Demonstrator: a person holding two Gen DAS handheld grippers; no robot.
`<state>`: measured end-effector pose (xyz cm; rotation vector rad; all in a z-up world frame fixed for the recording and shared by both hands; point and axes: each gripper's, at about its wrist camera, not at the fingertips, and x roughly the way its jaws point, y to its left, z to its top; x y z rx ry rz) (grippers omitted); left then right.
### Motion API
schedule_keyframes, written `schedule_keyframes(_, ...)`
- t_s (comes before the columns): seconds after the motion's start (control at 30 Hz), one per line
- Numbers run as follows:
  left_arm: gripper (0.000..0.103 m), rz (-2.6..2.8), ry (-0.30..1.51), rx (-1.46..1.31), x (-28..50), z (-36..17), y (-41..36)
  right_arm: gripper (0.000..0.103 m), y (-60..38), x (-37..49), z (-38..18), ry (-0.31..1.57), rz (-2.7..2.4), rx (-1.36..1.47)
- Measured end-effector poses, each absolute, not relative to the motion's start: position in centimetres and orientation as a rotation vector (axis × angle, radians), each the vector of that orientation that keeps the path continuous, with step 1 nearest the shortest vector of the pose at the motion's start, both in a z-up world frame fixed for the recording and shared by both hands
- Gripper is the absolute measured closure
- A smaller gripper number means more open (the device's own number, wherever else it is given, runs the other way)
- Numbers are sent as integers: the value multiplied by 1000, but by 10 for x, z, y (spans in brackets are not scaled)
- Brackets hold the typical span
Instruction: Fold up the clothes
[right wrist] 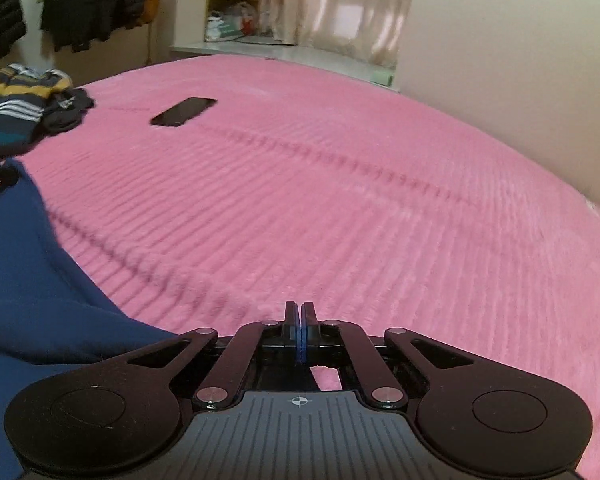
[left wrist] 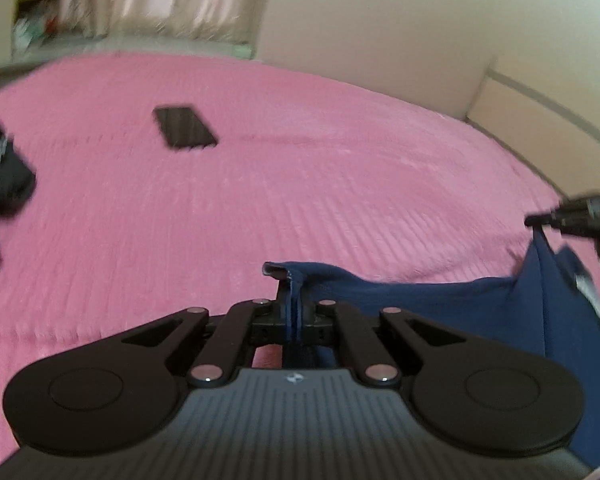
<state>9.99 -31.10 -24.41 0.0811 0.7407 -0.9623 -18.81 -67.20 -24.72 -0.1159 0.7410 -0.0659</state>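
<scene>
Left wrist view: left gripper (left wrist: 293, 308) clenched on hem of blue garment (left wrist: 460, 304), held above pink bedspread (left wrist: 300, 160); right gripper (left wrist: 540, 220) pinches far corner, prob. to stretch it flat. Right wrist view: right gripper (right wrist: 301, 320) clamped on blue cloth edge; phone (right wrist: 184, 111) & striped clothes pile (right wrist: 16, 112) lie beyond.

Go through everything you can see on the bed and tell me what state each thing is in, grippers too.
Left gripper: jaws shut on blue garment.
Right gripper: jaws shut on blue garment.
Blue garment: unfolded, held between both grippers.
Phone: lying flat, screen dark.
Striped clothes: crumpled pile.
Bedspread: spread out, ribbed.
</scene>
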Motion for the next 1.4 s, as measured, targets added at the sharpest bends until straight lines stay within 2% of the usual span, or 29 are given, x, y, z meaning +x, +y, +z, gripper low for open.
schedule_keyframes(0.17,102,-947,773,8,107,-255,-307,103,-678,-202,-250,691,-141,-177)
schedule_keyframes(0.33,102,-980,695,23,110,-234,-320,103,-704,-213,-230,608,-159,-16)
schedule_keyframes(0.47,102,-925,816,67,118,-266,-325,103,-674,-224,-242,637,-46,-74)
schedule_keyframes(0.5,102,-920,830,70,116,-273,-323,100,-667,-226,-246,647,-22,-94)
schedule_keyframes(0.53,102,-915,844,74,113,-280,-321,73,-660,-228,-250,657,-6,-105)
schedule_keyframes(0.6,102,-911,845,49,108,-285,-315,35,-649,-229,-257,676,32,-124)
schedule_keyframes(0.8,102,-936,803,110,98,-272,-317,38,-631,-204,-276,816,159,-256)
schedule_keyframes(0.83,103,-942,793,113,96,-268,-316,69,-628,-198,-282,861,161,-282)
schedule_keyframes(0.87,103,-945,783,104,94,-264,-312,92,-625,-195,-286,894,161,-303)
schedule_keyframes(0.9,103,-950,770,81,93,-259,-307,100,-623,-195,-288,913,160,-317)
schedule_keyframes(1.13,103,-969,681,-50,98,-217,-290,101,-636,-195,-221,726,86,-276)
schedule_keyframes(1.37,102,-867,806,4,145,-261,-336,100,-650,-136,-258,785,18,-269)
schedule_keyframes(1.4,102,-857,846,16,150,-271,-341,95,-650,-133,-268,799,-4,-271)
